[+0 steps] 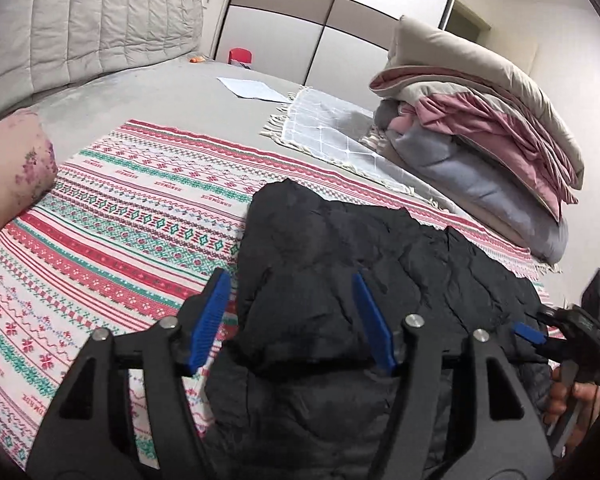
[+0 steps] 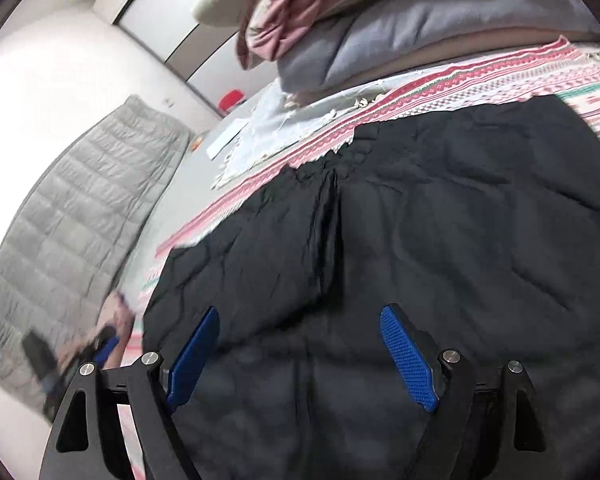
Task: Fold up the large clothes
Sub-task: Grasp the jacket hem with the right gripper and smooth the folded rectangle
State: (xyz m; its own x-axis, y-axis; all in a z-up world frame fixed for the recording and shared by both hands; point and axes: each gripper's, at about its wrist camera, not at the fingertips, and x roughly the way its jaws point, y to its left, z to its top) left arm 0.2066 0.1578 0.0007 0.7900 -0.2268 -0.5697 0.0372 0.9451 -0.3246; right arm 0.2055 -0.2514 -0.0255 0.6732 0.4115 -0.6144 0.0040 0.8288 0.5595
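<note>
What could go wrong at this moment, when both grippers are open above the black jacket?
1. The black quilted jacket looks thick and puffy; the left gripper or right gripper may pinch only its top layer, so the fold could slip out.
2. A finger could also catch the patterned cloth under the jacket and drag it along.
3. The stack of bedding lies close by; a wide swing of the jacket might knock it over.
</note>
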